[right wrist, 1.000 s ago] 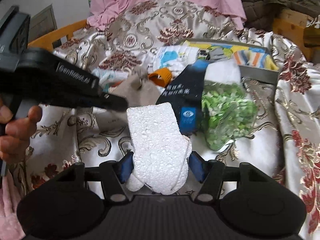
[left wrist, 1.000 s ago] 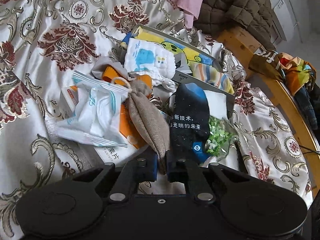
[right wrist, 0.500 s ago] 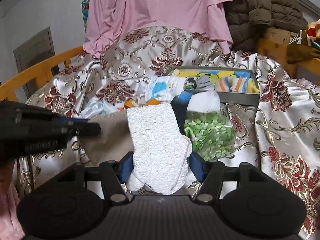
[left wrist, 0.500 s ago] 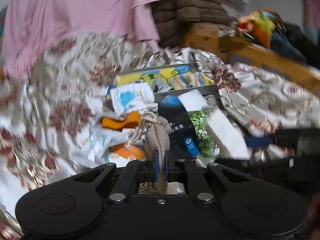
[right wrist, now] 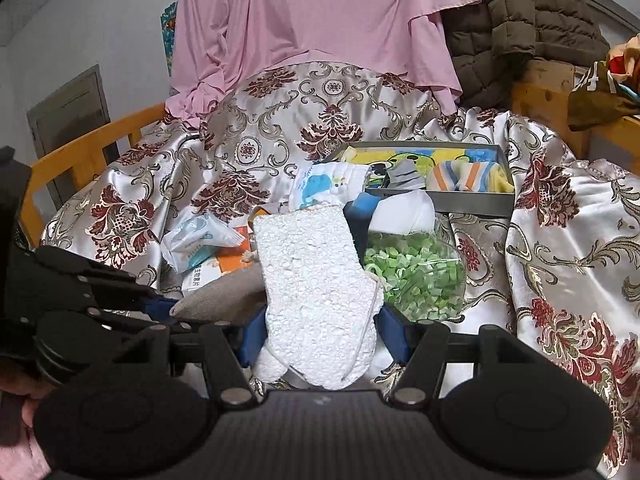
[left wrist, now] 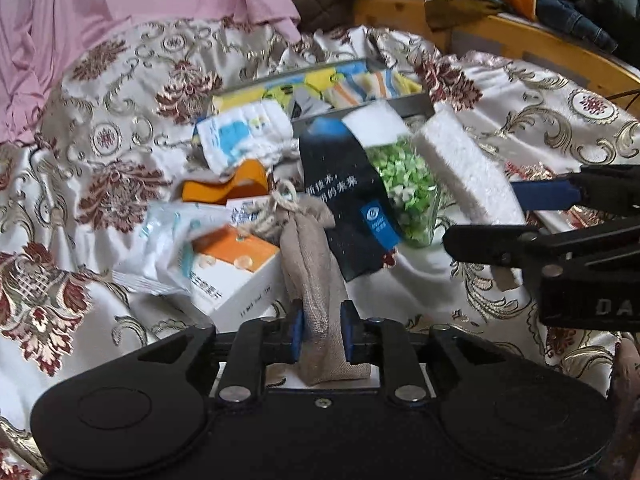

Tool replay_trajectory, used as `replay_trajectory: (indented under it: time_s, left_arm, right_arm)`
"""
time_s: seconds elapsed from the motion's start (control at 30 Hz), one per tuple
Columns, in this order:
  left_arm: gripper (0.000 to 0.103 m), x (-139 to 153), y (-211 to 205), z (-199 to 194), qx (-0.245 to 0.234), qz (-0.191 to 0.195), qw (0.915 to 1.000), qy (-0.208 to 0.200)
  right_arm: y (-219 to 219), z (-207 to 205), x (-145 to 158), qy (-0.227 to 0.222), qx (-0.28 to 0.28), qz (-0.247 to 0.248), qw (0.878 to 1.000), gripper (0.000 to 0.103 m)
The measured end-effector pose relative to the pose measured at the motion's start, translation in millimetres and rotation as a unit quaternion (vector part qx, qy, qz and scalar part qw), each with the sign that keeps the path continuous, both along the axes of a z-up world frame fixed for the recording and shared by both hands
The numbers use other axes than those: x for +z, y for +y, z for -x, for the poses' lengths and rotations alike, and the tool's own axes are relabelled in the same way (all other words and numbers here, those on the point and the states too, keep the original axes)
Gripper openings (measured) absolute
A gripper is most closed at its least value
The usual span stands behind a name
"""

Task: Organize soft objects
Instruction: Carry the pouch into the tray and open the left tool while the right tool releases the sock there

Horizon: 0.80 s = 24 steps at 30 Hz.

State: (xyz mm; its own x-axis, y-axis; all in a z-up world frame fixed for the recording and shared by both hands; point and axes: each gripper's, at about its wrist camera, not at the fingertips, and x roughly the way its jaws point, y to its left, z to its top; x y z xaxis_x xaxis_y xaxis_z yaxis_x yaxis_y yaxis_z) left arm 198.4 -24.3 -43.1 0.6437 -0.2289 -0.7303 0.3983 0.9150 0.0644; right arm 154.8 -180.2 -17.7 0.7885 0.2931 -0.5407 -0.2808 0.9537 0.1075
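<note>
My left gripper [left wrist: 320, 334] is shut on a beige drawstring cloth pouch [left wrist: 312, 280], held above the bed. My right gripper [right wrist: 324, 336] is shut on a white fuzzy sock [right wrist: 316, 292]; the sock also shows in the left wrist view [left wrist: 464, 172]. A grey tray [right wrist: 472, 200] at the back holds yellow and striped soft items. A white cloth with a blue print [right wrist: 332, 188] lies at the tray's left end. In the right wrist view the left gripper [right wrist: 156, 308] sits at the lower left with the pouch [right wrist: 224, 296].
On the floral bedspread [right wrist: 560, 240] lie a bag of green pieces [right wrist: 416, 276], a black and blue packet [left wrist: 348, 200], an orange and white box [left wrist: 232, 272] and a white plastic wrapper [left wrist: 160, 248]. Pink cloth [right wrist: 320, 20] and a brown jacket [right wrist: 532, 20] hang behind.
My left gripper has lifted the pouch off the pile and swung to face the tray. My right gripper has risen slightly with the sock and now sits close beside the left.
</note>
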Motion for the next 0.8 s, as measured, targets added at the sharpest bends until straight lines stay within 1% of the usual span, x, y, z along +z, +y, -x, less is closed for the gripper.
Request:
replay_trajectory:
  time_s: [0.13,0.2,0.23,0.27,0.43,0.53,0.63,0.8]
  left_arm:
    - [0.020,-9,-2,-9,0.008,-0.005,0.9998,0.015]
    - [0.011,-9,-1,-10,0.014,-0.008,0.9997,0.015]
    - [0.008,-8,0,-9,0.017,-0.008,0.9998,0.012]
    - [0.007,-6,0,-8,0.017,-0.005,0.9998,0.007]
    - [0.005,9,3,3,0.016,0.020,0.9992,-0.030]
    - [0.005,21,7,11,0.019,0.043,0.9971,-0.060]
    - [0.005,33,11,16,0.025,0.071,0.9930,-0.091]
    - [0.005,46,14,22,0.035,0.104,0.9843,-0.138]
  right_arm:
    - [0,-1,-1,0.001,0.000,0.002,1.000,0.064]
    - [0,-1,-1,0.000,0.000,0.001,1.000,0.064]
    - [0,-2,-1,0.000,0.000,0.001,1.000,0.064]
    - [0,-2,-1,0.000,-0.001,0.001,1.000,0.064]
    - [-2,-1,-1,-0.007,-0.004,0.001,1.000,0.064]
    - [-4,0,2,-0.017,-0.007,-0.002,1.000,0.064]
    - [-7,0,6,-0.027,-0.011,-0.004,1.000,0.064]
    - [-13,-5,18,-0.045,-0.014,-0.009,0.999,0.064]
